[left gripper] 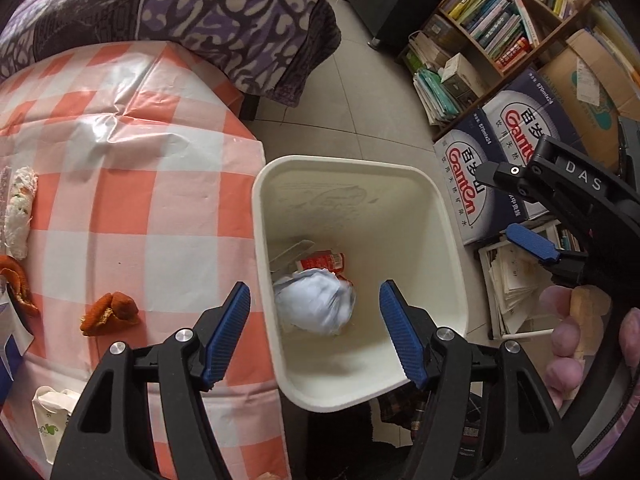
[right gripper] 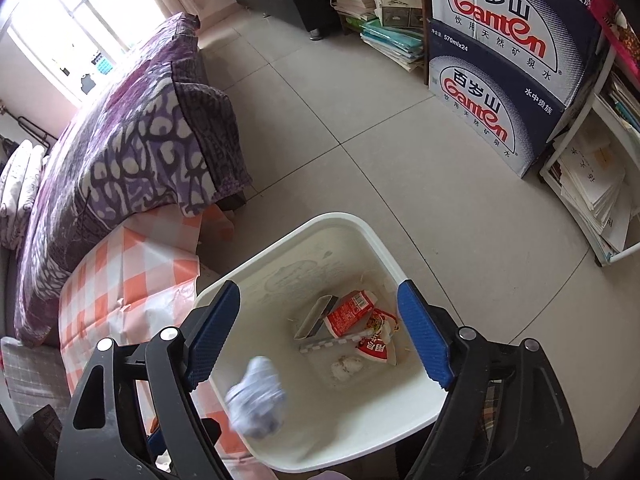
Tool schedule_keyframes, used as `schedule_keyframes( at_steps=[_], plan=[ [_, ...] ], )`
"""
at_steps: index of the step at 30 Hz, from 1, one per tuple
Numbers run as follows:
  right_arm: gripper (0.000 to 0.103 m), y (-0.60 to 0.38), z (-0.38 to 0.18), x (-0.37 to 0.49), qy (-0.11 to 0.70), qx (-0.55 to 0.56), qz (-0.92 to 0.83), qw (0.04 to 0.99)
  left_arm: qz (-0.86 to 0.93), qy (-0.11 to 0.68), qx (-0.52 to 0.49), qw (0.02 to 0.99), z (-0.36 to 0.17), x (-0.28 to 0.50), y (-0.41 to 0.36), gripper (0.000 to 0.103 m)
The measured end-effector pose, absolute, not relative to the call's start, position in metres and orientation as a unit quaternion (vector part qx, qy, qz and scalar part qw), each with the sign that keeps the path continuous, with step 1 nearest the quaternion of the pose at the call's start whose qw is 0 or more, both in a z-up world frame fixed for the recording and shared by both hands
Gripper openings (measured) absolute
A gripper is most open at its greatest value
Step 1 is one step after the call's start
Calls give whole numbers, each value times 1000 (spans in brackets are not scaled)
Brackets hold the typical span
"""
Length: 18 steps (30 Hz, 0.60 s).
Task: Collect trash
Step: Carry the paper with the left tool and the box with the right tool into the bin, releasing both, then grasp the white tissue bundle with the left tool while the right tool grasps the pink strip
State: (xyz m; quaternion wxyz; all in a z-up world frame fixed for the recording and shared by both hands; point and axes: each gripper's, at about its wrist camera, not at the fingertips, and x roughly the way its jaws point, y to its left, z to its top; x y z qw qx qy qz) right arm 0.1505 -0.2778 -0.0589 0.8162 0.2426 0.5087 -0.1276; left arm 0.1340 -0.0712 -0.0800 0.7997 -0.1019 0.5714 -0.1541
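While mid-air, paper wad below open left tool, inside bin.

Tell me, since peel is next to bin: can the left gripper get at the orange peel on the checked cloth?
Probably yes. The left gripper is open and empty over the bin, and the orange peel lies uncovered on the cloth just beside it.

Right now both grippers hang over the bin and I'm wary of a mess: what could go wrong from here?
1. The bin stands tight against the table edge; a swing back for the orange peel might knock it.
2. The left gripper and right gripper are close together and could collide.
3. The paper ball looks blurred, maybe still falling; it might bounce.
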Motion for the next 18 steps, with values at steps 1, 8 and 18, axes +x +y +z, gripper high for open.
schedule_keyframes(
  at_steps=[1,8,18],
  plan=[
    [78,-275,-59,151,509,239,-127,817,-146,571,-97,802,-81,135,-67,66],
    [82,-238,-56,157,510,188,-113,832,-86,555,-57,826,-79,138,-37,70],
    [86,-181,-57,164,519,142,-79,839,13,554,-45,831,-82,141,37,75]
  ],
)
